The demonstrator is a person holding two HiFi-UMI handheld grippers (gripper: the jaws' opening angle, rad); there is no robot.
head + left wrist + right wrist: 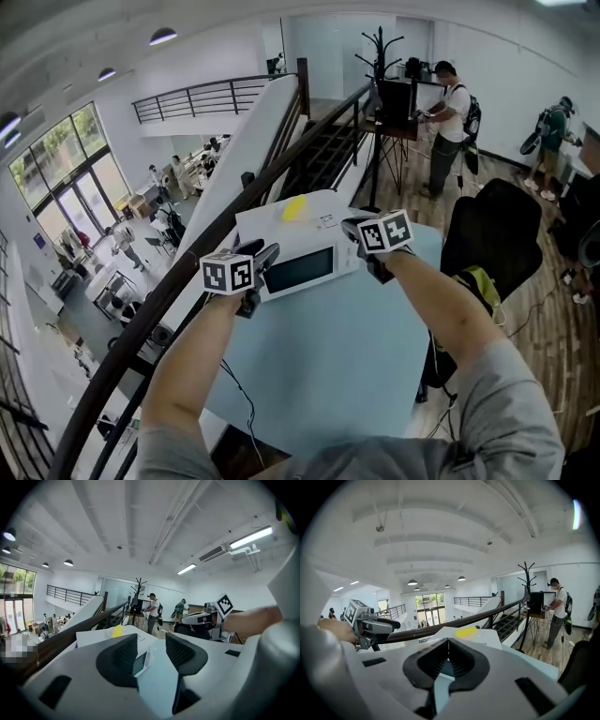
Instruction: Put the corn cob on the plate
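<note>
Holding the left gripper [151,651] released above the light blue table [328,356], with jaws apart and nothing between them — and the right gripper [448,640] clenched, with jaws tip to tip on nothing. Pointing both toward the white microwave [300,267] at the far edge of the table. Can see the yellow corn cob [294,207] lying on top of the microwave, apart from both grippers.

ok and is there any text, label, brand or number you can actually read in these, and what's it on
No text in these views is readable.
Label on top of the microwave: print too small to read.
Marker cubes: black-and-white square patterns, no letters or numbers.
</note>
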